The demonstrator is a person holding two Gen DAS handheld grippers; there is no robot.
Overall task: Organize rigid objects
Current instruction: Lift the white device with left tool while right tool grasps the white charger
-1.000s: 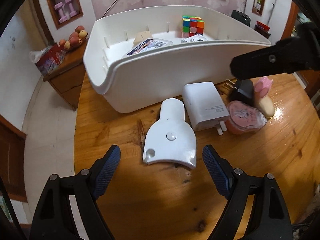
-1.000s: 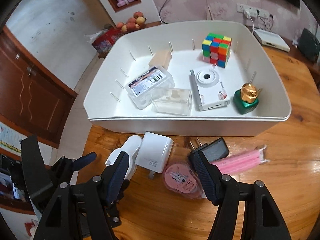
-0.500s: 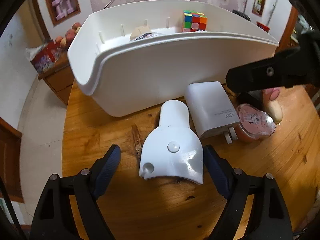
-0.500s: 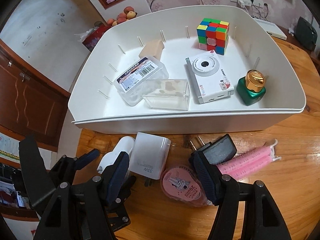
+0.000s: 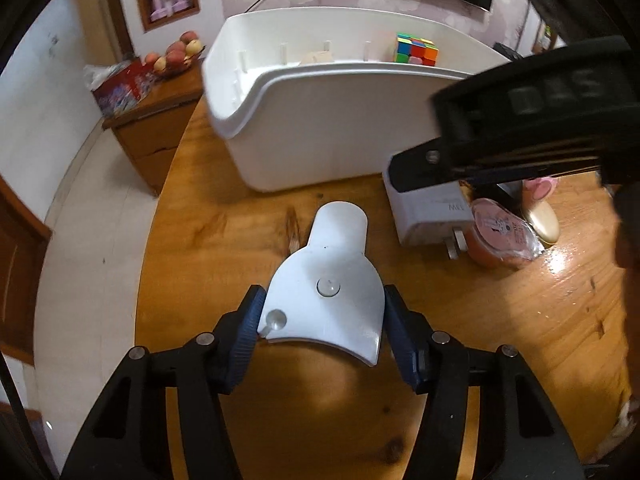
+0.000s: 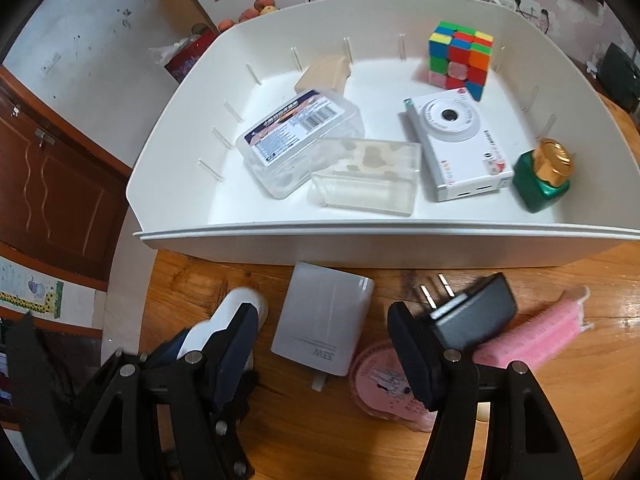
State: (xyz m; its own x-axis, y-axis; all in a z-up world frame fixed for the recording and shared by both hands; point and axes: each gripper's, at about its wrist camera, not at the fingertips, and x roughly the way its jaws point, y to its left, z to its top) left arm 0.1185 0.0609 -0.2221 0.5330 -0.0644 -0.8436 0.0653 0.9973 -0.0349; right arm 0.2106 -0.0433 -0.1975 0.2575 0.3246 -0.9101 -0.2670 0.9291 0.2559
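A flat white bell-shaped plastic piece lies on the wooden table; it also shows in the right wrist view. My left gripper is shut on its wide end, both blue pads touching its sides. My right gripper is open above a white charger, with a black plug adapter, a pink round case and a pink roller beside it. The white bin holds a Rubik's cube, a white camera, a green bottle, clear boxes and a wooden block.
The bin stands just beyond the loose items. The table edge curves off at left, with a wooden cabinet and fruit behind. My right gripper's black body crosses the upper right of the left wrist view.
My left gripper moved forward around the white piece and closed on its wide end. My right gripper came lower and nearer over the charger, still open.
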